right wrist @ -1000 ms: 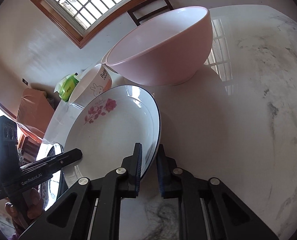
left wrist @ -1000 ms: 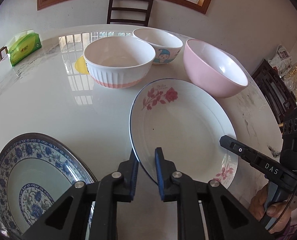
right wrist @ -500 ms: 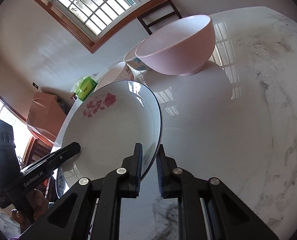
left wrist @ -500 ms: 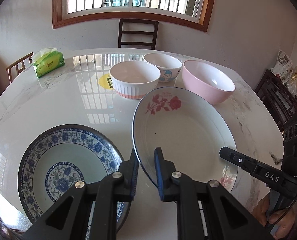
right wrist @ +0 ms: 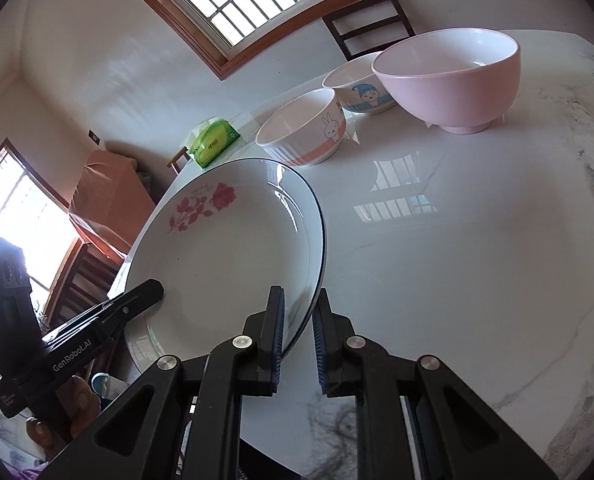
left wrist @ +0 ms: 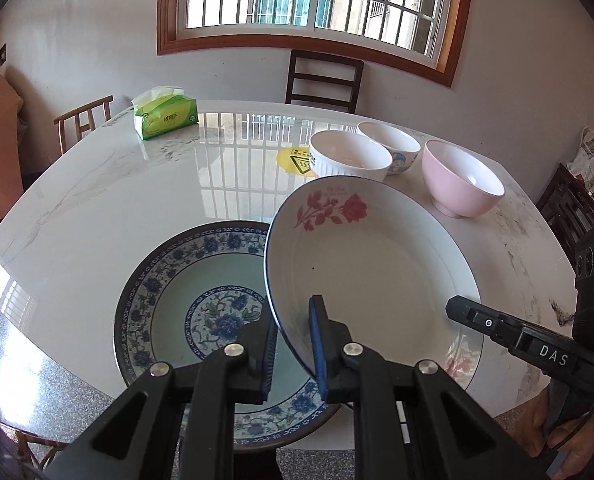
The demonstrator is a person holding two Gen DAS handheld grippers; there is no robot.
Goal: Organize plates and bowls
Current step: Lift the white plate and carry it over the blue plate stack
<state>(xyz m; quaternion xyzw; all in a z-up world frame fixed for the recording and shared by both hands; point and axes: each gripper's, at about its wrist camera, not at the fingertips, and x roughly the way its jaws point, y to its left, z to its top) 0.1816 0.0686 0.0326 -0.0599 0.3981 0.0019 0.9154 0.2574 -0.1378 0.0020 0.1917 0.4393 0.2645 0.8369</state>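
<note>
Only from the left wrist: blue-patterned plate (left wrist: 169, 284) beneath rose plate (left wrist: 377, 264).

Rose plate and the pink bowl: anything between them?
Nothing: bare white table separates the rose plate from the pink bowl, clearest in the right wrist view.
</note>
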